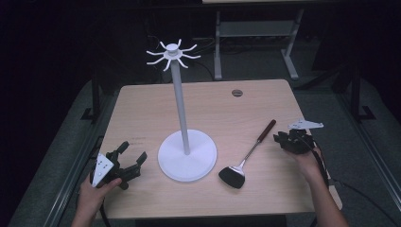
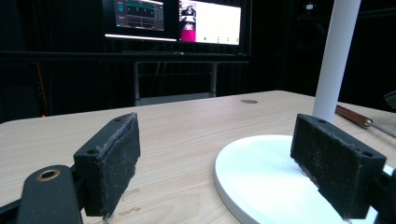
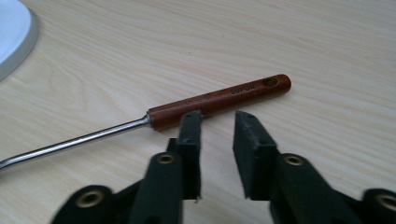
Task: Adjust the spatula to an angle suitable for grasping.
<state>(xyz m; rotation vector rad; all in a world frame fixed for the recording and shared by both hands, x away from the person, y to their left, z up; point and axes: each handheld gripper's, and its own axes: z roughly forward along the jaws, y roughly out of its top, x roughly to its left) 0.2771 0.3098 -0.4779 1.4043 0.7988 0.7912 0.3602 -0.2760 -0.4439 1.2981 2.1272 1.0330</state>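
A spatula [image 1: 246, 158] lies flat on the right half of a wooden table [image 1: 142, 113], its black blade toward the person and its brown wooden handle [image 3: 219, 99] angled away to the right, a thin steel shank joining the two. The handle carries a stamped brand mark and a hanging hole near its far end. The right gripper [image 3: 218, 123] sits low just beside the handle, its jaws drawn narrow with a small gap between them and nothing held; in the right gripper view their tips stop just short of the wood, the left one perhaps brushing it. A hand [image 1: 309, 161] holds that gripper near the table's right edge. Left of the spatula stands a white rack [image 1: 181, 113]: a round base, a tall pole and a crown of curved hooks. Near the table's left front corner, the left gripper [image 2: 217, 158] rests with jaws wide and empty, pointing toward the rack's base.
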